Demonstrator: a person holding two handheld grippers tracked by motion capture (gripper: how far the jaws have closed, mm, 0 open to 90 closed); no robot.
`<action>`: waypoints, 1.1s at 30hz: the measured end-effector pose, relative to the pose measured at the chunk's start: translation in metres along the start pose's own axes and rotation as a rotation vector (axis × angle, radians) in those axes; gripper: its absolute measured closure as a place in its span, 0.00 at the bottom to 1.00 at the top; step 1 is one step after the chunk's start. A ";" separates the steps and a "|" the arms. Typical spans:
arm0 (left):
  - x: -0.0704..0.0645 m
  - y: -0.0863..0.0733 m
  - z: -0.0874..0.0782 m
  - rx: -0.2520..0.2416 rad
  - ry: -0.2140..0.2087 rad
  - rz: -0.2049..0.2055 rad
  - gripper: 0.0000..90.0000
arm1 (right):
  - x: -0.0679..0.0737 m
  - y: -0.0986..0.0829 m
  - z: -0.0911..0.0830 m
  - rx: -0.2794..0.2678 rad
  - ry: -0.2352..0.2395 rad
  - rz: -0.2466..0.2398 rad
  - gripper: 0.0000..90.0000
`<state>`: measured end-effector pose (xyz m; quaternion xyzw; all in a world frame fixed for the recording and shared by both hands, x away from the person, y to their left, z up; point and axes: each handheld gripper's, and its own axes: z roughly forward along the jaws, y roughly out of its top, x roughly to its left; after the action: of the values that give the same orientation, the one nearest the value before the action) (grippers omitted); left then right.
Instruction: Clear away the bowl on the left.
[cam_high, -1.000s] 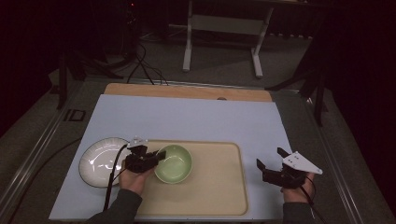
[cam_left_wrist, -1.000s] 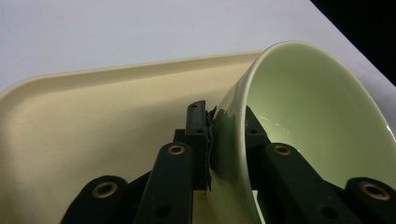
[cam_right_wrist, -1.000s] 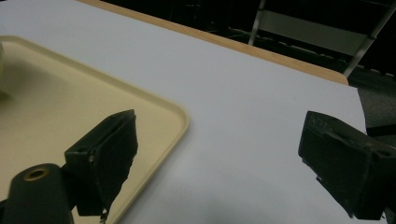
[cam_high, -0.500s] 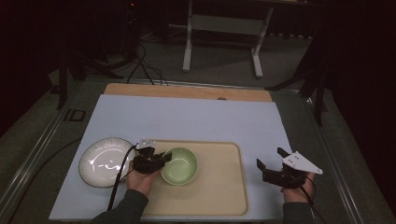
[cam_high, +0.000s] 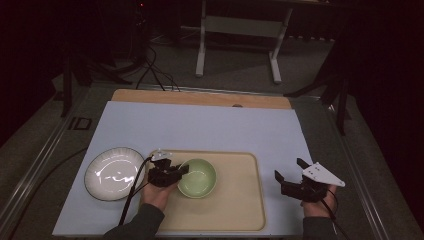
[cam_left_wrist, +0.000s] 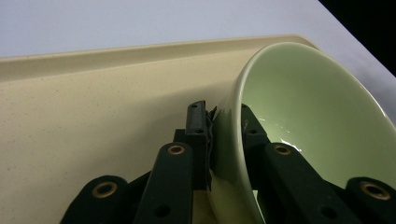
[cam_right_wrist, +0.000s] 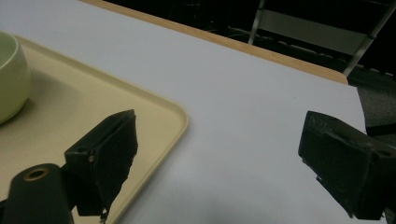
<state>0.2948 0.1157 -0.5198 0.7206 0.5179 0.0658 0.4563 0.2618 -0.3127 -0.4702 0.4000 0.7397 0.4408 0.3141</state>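
Looking down from high view: your left gripper (cam_high: 176, 172) pinched green bowl (cam_high: 198, 178) by rim at 9 o'clock, bowl on tray (cam_high: 240, 210); bowl sat farther right than a second before. White plate (cam_high: 113, 173) at tray's 9 o'clock. Left gripper view: jaws straddled tilted wall; thin pinch could slip, you dropping bowl. Right gripper view: your right gripper (cam_right_wrist: 224, 158) idle, jaws wide.
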 end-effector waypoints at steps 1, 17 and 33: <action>0.000 0.000 0.001 0.001 0.002 -0.001 0.89 | 0.000 0.000 0.000 0.000 0.000 0.000 0.13; 0.002 0.003 -0.001 -0.005 -0.020 -0.005 0.69 | 0.000 0.000 0.000 0.001 0.001 0.000 0.13; 0.003 0.022 -0.042 -0.079 0.103 0.097 0.49 | -0.001 0.000 -0.001 -0.003 0.003 0.003 0.13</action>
<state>0.2877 0.1414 -0.4808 0.7220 0.5021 0.1451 0.4534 0.2615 -0.3135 -0.4700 0.3999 0.7390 0.4428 0.3130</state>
